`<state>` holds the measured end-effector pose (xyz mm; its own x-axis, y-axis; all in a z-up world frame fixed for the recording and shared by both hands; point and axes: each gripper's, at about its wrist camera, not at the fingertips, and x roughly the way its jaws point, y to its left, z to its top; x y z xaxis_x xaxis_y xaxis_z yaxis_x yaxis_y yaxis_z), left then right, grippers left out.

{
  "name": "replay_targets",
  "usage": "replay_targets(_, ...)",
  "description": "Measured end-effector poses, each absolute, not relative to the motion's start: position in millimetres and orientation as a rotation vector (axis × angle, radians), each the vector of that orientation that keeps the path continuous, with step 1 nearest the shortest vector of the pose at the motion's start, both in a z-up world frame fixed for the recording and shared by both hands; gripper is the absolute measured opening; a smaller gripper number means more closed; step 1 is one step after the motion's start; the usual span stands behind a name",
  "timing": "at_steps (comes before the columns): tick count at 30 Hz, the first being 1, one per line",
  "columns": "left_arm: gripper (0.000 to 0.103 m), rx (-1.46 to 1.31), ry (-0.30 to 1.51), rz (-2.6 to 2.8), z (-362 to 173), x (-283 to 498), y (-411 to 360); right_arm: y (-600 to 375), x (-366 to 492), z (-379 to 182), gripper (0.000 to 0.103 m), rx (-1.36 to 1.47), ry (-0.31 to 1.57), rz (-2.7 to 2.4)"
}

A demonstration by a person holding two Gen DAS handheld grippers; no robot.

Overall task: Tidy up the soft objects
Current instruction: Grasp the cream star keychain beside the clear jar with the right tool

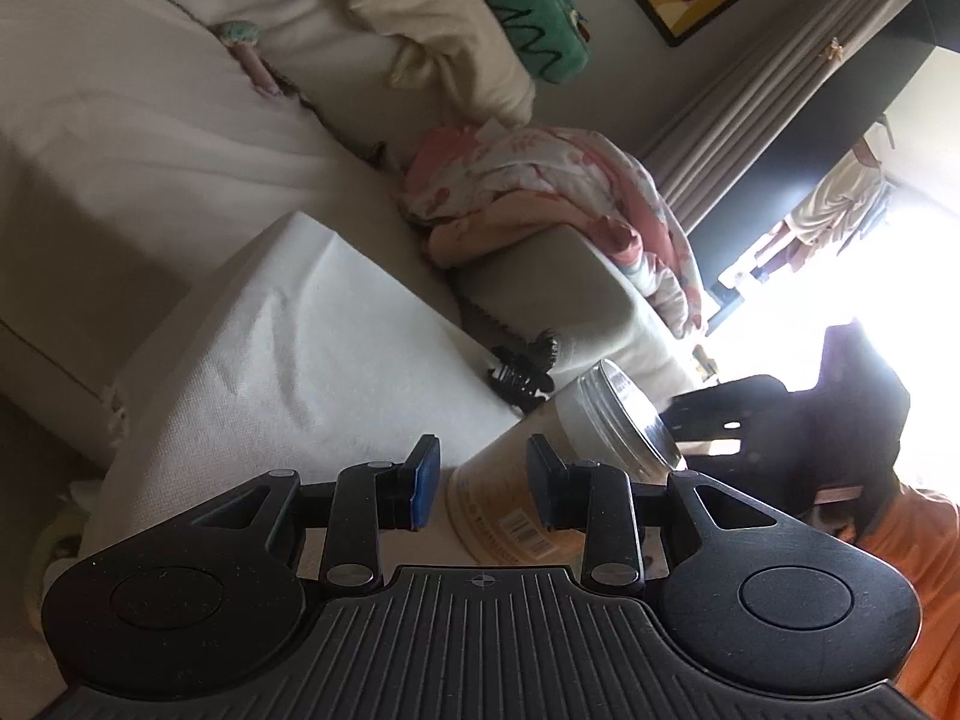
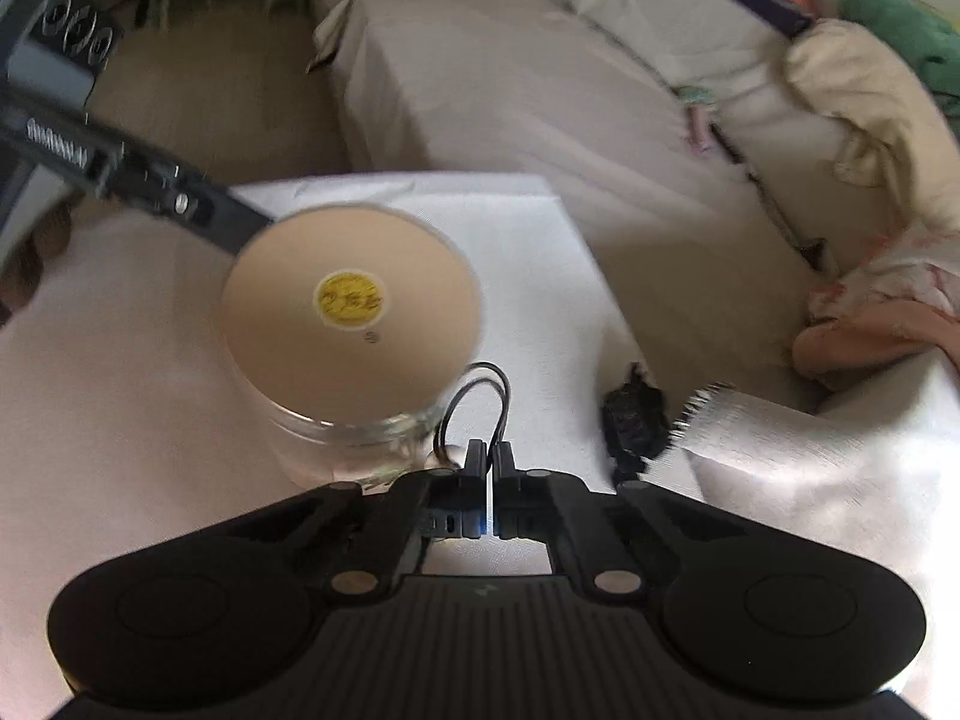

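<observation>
My left gripper is spread around the jar, apparently not quite touching. Only the right view shows its tan lid. Beside it my right gripper is clenched on a black hair tie.

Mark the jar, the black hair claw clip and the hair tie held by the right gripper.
jar [image 1: 510, 504]: left wrist view, on its labelled side wall.
black hair claw clip [image 2: 633, 426]: right wrist view, on its body.
hair tie [image 2: 503, 387]: right wrist view, on the loop's right strand above the right gripper [image 2: 491, 465].
</observation>
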<state>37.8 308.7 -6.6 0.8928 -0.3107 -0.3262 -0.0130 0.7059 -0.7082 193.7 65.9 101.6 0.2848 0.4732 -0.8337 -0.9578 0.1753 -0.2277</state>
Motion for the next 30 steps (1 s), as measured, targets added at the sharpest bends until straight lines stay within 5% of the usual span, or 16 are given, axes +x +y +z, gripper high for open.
replay_targets(8, 0.035, -0.767, 0.458, -0.162, -7.9, 38.1, 305.1, 22.6, 189.7, 150.3, 0.001, -0.688, 0.658, 1.033)
replay_targets(11, 0.035, -0.766, 0.462, -0.157, -8.8, 38.5, 306.4, 32.1, 214.0, 151.6, 0.008, -0.561, 0.813, 0.82)
replay_targets(15, 0.035, -0.786, 0.474, -0.156, -12.4, 39.8, 309.0, 46.4, 276.3, 137.4, 0.046, -0.253, 1.131, 0.643)
replay_targets(19, 0.035, -0.809, 0.465, -0.166, -15.7, 38.9, 312.4, 66.1, 318.0, 123.4, 0.062, -0.116, 1.205, 0.581)
replay_targets(27, 0.035, -0.837, 0.466, -0.207, -18.7, 39.1, 313.1, 122.8, 351.8, 75.5, 0.062, -0.217, 1.309, 0.485)
replay_targets(30, 0.035, -0.842, 0.458, -0.209, -18.7, 37.4, 312.8, 121.6, 347.2, 74.2, 0.032, -0.182, 1.321, 0.488)
